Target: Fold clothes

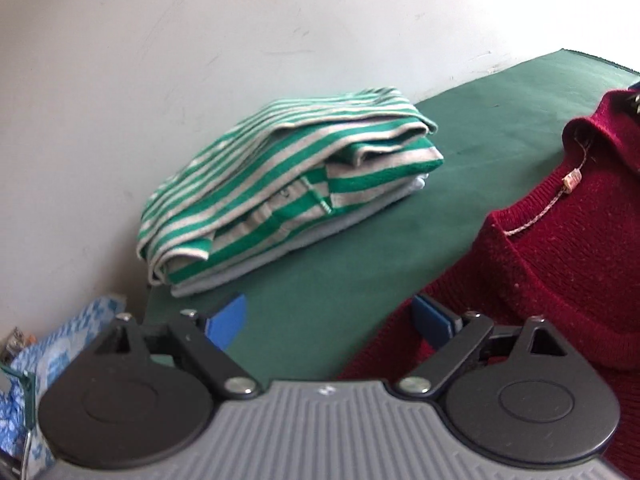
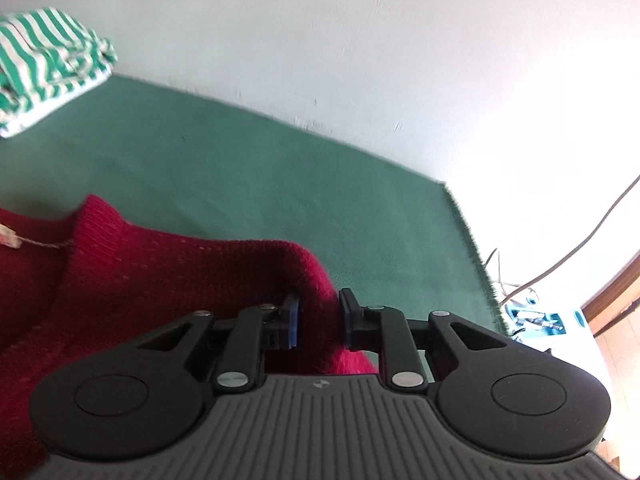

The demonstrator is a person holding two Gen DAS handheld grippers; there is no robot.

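Note:
A dark red knit sweater (image 1: 560, 248) with a tag on a string at its collar lies on the green table cover (image 1: 360, 264), filling the right of the left wrist view. My left gripper (image 1: 330, 318) is open just left of the sweater's edge, its right blue pad touching the knit and nothing between the fingers. In the right wrist view my right gripper (image 2: 320, 322) is shut on a raised fold of the red sweater (image 2: 152, 280). A folded green-and-white striped shirt (image 1: 280, 184) rests on a pale folded garment against the wall; this striped shirt (image 2: 48, 68) also shows at the far left.
A white wall (image 2: 320, 40) runs close behind the green cover (image 2: 280, 184). A blue-and-white patterned bag (image 1: 48, 368) sits at the table's left end. Cables (image 2: 580, 248) and a white-blue box (image 2: 552, 320) lie beyond the table's right edge.

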